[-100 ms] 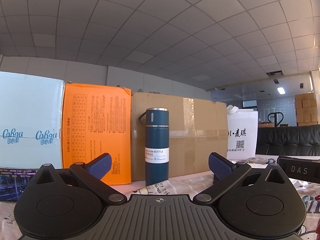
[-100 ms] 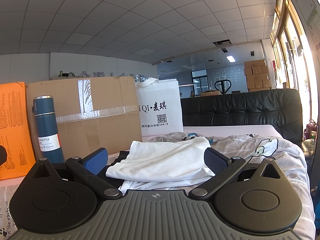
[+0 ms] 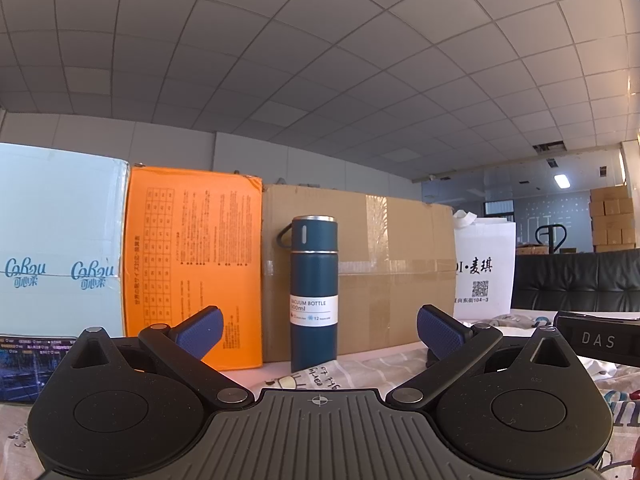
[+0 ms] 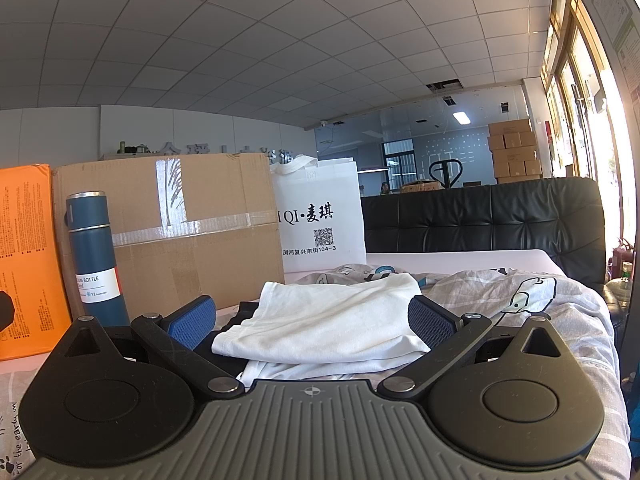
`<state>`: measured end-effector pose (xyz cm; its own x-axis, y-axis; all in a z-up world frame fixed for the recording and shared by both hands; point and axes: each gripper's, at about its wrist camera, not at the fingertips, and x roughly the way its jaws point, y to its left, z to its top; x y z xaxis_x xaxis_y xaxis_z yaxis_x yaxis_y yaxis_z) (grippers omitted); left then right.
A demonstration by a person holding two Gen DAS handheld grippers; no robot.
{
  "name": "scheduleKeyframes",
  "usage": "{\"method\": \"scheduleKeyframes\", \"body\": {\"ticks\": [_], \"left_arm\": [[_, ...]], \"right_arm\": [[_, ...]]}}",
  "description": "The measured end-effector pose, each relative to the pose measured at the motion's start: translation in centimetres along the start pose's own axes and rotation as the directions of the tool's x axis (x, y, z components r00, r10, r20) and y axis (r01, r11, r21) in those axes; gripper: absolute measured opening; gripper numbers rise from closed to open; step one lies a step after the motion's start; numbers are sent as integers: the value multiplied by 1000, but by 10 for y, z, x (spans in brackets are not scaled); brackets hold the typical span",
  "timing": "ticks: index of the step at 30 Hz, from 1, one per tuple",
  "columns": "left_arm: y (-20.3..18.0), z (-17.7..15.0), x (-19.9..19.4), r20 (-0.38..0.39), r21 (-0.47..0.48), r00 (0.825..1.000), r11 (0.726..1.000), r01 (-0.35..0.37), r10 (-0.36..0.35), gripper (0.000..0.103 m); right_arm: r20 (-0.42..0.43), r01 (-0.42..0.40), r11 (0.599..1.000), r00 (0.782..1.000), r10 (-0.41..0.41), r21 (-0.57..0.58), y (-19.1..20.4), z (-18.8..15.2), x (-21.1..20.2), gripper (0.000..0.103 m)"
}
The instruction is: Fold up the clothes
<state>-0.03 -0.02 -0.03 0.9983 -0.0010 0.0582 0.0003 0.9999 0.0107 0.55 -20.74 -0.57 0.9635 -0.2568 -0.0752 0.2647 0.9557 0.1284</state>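
Both claws, left claw (image 3: 320,330) and right claw (image 4: 312,320), are hovering spread and empty, the right facing the white shirt (image 4: 332,320), likely awaiting an edge pinch.

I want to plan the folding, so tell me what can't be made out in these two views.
- Right wrist: the near edge of the white shirt is hidden by the gripper body; a dark garment under it barely shows.
- Left wrist: the shirt is out of frame; the screen is cut off by the left edge.
- Both: small print on the bottle label is unreadable.

Folded shirt (image 4: 340,320) on bedsheet (image 4: 560,292), bottle (image 4: 96,256) left, cardboard box (image 4: 200,232) behind
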Motion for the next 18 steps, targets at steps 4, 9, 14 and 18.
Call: {"method": "scheduleKeyframes", "body": {"ticks": [4, 9, 14, 18], "left_arm": [[0, -2, -1, 1, 0, 1000, 1000, 0, 0, 103], [3, -2, 5, 0, -3, 1000, 1000, 1, -1, 103], [1, 0, 1, -3, -5, 1000, 1000, 2, -2, 103], [0, 0, 2, -2, -7, 1000, 1000, 0, 0, 103]], "right_arm": [[0, 0, 1000, 1000, 0, 0, 0, 0, 0, 103], [0, 0, 1000, 1000, 0, 0, 0, 0, 0, 103], [1, 0, 1000, 1000, 0, 2, -1, 0, 0, 103], [6, -1, 1000, 1000, 1, 6, -1, 0, -1, 103]]}}
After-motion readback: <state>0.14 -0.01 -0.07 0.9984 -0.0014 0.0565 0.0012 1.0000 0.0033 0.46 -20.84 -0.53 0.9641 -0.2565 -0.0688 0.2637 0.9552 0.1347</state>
